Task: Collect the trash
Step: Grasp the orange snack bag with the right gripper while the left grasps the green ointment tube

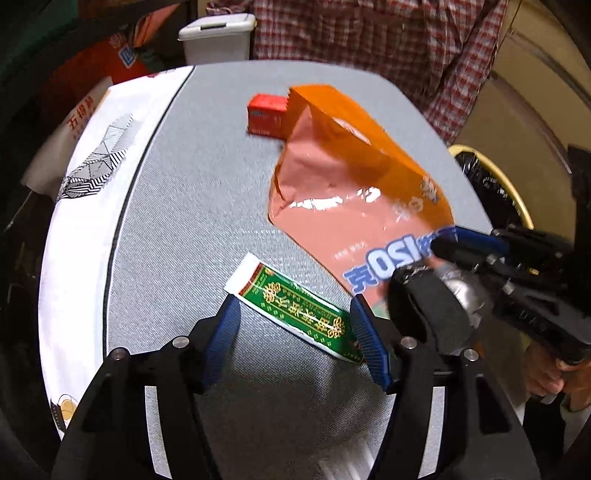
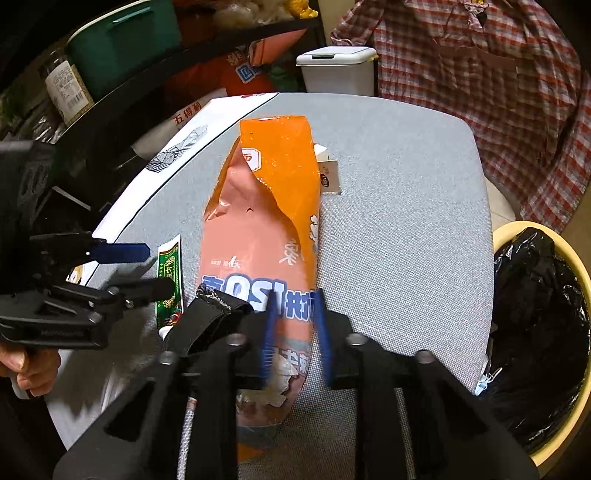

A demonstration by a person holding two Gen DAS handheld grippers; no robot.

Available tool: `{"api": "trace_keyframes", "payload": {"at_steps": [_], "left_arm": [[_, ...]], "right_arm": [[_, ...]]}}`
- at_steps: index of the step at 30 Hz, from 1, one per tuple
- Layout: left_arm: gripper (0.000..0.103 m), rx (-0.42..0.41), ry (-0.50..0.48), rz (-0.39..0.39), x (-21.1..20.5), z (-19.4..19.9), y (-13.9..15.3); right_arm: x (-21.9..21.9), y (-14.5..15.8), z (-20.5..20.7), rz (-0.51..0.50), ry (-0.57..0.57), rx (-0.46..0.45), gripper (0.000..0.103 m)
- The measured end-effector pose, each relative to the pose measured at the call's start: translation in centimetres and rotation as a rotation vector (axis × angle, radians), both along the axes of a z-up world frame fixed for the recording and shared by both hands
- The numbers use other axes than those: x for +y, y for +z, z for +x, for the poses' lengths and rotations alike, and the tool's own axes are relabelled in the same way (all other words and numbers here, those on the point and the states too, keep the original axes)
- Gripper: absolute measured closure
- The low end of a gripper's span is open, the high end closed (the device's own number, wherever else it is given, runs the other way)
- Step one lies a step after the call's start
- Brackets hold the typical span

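A large orange and pink snack bag [image 1: 332, 177] [image 2: 266, 206] lies on the grey table [image 1: 192, 203]. My right gripper [image 2: 295, 332] [image 1: 421, 262] is shut on its near end, with the blue pads pressing both sides. A flat green wrapper [image 1: 291, 306] [image 2: 170, 273] lies beside the bag. My left gripper [image 1: 293, 314] [image 2: 159, 269] stands open just over it, one finger on each side, and the pads are not pressing it. A small red box [image 1: 266, 116] sits behind the bag at the far end of the table.
A yellow bin with a black liner [image 2: 535, 314] [image 1: 487, 184] stands beside the table's right edge. A white sheet with a striped print [image 1: 85, 184] covers the left side. Beyond the table are a white lidded bin [image 2: 336, 66] and a plaid shirt [image 1: 369, 33].
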State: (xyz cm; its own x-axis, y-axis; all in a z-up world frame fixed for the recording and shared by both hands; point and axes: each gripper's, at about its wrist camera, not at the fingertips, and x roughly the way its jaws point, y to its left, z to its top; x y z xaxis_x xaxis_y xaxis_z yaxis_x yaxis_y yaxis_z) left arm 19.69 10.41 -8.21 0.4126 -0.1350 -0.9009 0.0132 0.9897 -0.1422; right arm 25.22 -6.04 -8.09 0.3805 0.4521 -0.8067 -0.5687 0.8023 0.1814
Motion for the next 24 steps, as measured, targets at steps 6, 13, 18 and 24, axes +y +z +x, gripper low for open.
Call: {"api": "trace_keyframes", "payload": {"at_steps": [6,13,18,24], "left_arm": [[0.040,0.005,-0.032,0.074,-0.2,0.1,-0.2],[0.066,0.031,0.096,0.063,3.6,0.4,-0.2],[0.065,0.024,0.130,-0.024,4.3,-0.1,0.2],[0.047,0.015,0.091,-0.040,1.7,-0.1,0.3]], "right_arm": [[-0.7,1.0,0.0,0.058,-0.007,-0.002,0.103],[-1.6,2.4,0.2,0.109,-0.045,-0.021,0.103],[-1.2,1.5,0.3,0.077,-0.045,0.004,0.098],[-0.8,0.4,0.7,0.045,-0.046,0.034,0.096]]}}
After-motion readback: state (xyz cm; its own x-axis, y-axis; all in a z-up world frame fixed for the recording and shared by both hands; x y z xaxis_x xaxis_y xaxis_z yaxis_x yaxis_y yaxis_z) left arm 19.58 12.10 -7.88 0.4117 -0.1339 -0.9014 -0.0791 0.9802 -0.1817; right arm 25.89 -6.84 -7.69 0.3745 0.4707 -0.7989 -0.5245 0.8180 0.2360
